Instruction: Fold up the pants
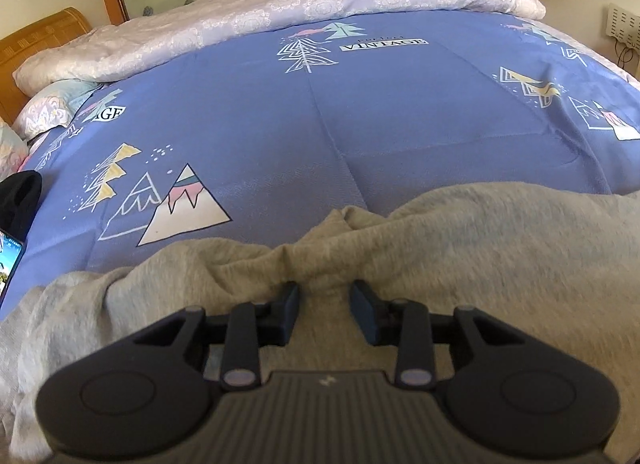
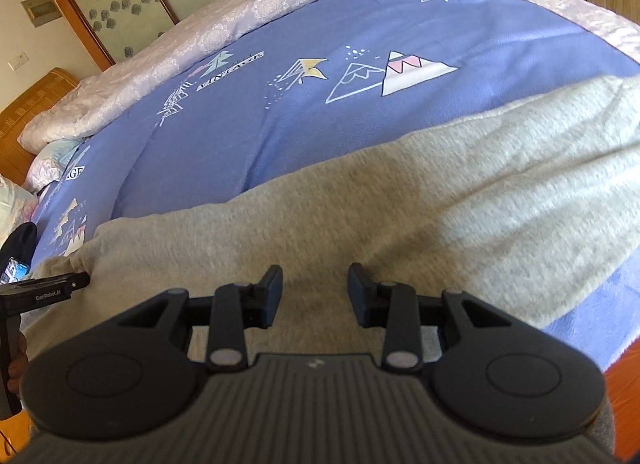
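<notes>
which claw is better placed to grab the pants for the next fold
Probably left: the left claw is open around a bunched ridge of the grey pants. The right claw is open over flat fabric.

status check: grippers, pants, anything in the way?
Left gripper open, straddling a bunched ridge of pants. Right gripper open over flat fabric. Phone at bed edge, clear of pants.
</notes>
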Action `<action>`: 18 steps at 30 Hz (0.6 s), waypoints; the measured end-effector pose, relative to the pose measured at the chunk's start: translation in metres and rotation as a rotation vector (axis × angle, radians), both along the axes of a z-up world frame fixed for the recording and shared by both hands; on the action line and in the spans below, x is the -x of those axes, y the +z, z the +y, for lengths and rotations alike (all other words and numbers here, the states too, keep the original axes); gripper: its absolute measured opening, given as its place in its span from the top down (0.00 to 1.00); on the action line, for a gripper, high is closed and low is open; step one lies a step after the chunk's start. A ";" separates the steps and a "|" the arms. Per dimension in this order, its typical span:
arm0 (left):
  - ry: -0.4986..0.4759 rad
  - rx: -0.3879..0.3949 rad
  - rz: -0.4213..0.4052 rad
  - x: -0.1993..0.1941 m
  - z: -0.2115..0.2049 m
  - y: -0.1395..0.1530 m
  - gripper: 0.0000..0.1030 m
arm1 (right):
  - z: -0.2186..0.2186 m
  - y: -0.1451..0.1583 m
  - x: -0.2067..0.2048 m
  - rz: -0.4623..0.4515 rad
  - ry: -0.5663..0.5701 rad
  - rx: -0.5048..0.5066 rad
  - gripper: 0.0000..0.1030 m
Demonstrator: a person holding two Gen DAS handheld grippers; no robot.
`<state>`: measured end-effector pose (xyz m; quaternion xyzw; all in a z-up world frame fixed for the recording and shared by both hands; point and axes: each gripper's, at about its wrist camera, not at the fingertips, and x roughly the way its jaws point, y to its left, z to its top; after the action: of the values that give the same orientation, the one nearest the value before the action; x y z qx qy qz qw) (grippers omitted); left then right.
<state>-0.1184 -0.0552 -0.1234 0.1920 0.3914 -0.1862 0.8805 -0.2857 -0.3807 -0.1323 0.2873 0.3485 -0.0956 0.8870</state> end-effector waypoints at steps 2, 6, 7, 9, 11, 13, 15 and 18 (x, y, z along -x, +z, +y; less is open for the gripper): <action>-0.001 -0.001 -0.002 0.000 -0.001 0.000 0.68 | 0.002 0.003 0.001 -0.023 0.010 0.005 0.61; -0.002 -0.011 -0.012 -0.003 -0.001 -0.003 0.68 | 0.013 0.015 0.005 -0.074 0.057 0.028 0.61; -0.001 -0.011 -0.012 -0.003 -0.001 -0.003 0.68 | 0.015 0.017 0.004 -0.081 0.065 0.029 0.61; -0.002 -0.012 -0.015 -0.003 -0.001 -0.003 0.68 | 0.017 0.018 0.001 -0.096 0.078 0.018 0.61; -0.005 -0.016 -0.024 -0.002 -0.001 -0.004 0.67 | 0.018 0.016 -0.003 -0.088 0.083 0.022 0.61; -0.008 -0.020 -0.032 -0.001 -0.002 -0.005 0.67 | 0.015 0.006 -0.009 -0.054 0.073 0.016 0.62; -0.007 -0.024 -0.037 0.000 -0.002 -0.005 0.67 | 0.009 -0.009 -0.014 -0.008 0.048 -0.022 0.65; -0.005 -0.029 -0.041 0.001 -0.003 -0.006 0.67 | 0.000 -0.014 -0.012 -0.038 0.029 -0.070 0.68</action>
<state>-0.1191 -0.0587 -0.1294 0.2095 0.3753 -0.1787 0.8850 -0.2741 -0.3812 -0.1463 0.3147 0.3389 -0.0653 0.8842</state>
